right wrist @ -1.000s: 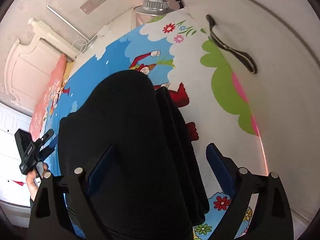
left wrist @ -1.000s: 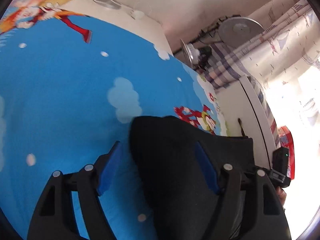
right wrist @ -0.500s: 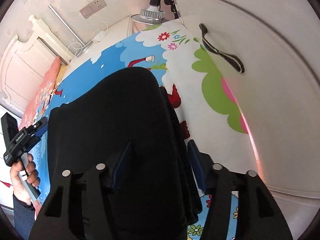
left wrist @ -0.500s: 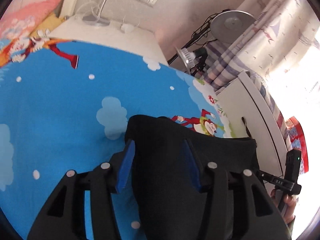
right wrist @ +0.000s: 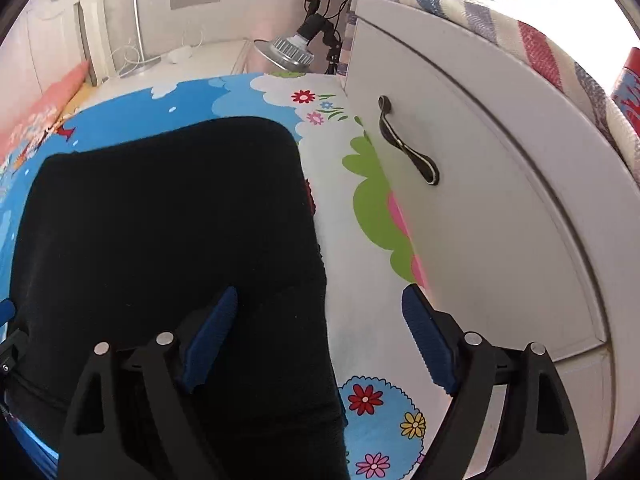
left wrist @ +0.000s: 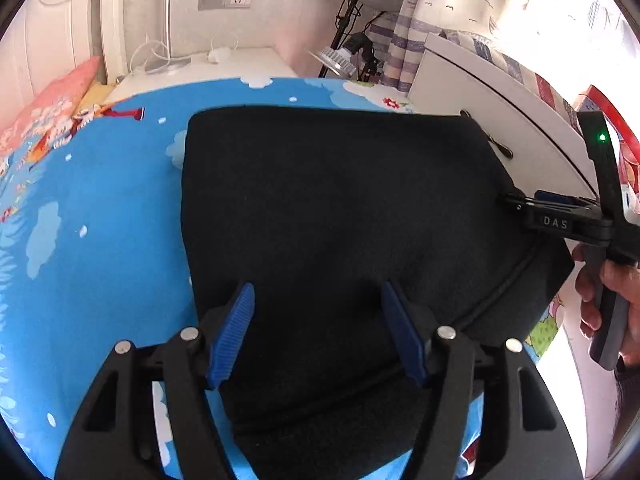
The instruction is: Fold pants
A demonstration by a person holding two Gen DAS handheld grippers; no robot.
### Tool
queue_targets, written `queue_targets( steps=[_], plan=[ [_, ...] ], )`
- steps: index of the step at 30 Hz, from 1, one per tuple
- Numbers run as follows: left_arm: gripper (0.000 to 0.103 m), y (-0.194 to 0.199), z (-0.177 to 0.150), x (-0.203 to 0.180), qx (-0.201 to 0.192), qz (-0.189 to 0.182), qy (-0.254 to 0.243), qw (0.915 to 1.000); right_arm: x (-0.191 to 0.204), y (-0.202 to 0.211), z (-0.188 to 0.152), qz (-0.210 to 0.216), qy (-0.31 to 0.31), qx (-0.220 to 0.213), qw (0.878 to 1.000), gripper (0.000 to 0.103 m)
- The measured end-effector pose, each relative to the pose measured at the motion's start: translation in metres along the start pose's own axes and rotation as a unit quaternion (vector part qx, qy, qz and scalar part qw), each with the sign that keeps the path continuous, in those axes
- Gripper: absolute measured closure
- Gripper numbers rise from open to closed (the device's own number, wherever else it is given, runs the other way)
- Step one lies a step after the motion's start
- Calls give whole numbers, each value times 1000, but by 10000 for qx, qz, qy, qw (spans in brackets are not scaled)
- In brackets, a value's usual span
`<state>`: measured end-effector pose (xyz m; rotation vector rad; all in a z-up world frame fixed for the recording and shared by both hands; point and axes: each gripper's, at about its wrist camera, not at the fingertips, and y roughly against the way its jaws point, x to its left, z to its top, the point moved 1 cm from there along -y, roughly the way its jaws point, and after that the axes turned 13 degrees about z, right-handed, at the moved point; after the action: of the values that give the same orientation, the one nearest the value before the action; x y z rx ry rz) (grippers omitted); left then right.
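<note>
Black pants (left wrist: 340,208) lie folded in a flat, roughly square stack on the blue cartoon bedsheet (left wrist: 100,220). My left gripper (left wrist: 316,320) hangs over the near part of the stack. Its jaws are opening, with cloth below and between the blue pads (left wrist: 232,332), which do not pinch it. My right gripper (right wrist: 320,320) straddles the right edge of the pants (right wrist: 160,220). Its jaws are opening too, one pad over the cloth and one over the sheet (right wrist: 372,280). In the left wrist view the right gripper (left wrist: 552,216) shows at the stack's right edge, held by a hand (left wrist: 608,300).
A white cabinet (right wrist: 500,220) with a dark handle (right wrist: 404,148) stands close along the bed's right side. A metal lamp (right wrist: 288,52) and a white nightstand (left wrist: 224,64) with cables are at the far end. A pink pillow (left wrist: 52,100) lies far left.
Both grippers closed in on the pants half a second ago and have widened again. The left view has swung round, so the whole folded stack lies flat in view.
</note>
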<state>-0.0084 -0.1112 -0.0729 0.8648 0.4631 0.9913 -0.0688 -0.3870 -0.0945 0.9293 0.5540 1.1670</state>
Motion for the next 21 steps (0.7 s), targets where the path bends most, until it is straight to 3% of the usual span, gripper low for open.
queue_targets(
  steps=[2, 5, 8, 10, 12, 16, 21],
  plan=[
    [36, 10, 10, -2, -181, 110, -115, 9997, 7, 20, 7, -120, 80, -321, 9994, 22],
    [30, 11, 17, -4, -122, 141, -66, 9998, 26, 51, 22, 2, 305, -897, 9955, 17],
    [18, 12, 17, -8, -23, 371, -36, 9993, 39, 41, 27, -58, 466, -774, 9959, 16],
    [2, 14, 15, -11, 73, 487, -58, 9988, 38, 12, 23, -259, 473, -314, 9981, 16],
    [2, 16, 12, -15, 103, 895, -153, 9958, 30, -14, 14, -239, 305, 125, 9992, 16],
    [2, 37, 10, -16, -270, 1130, -184, 9931, 32, 19, 3, -250, 167, -379, 9988, 16],
    [2, 62, 3, -18, -376, 1142, 3, 9927, 55, 85, -22, -453, 130, -825, 9955, 16]
  ],
)
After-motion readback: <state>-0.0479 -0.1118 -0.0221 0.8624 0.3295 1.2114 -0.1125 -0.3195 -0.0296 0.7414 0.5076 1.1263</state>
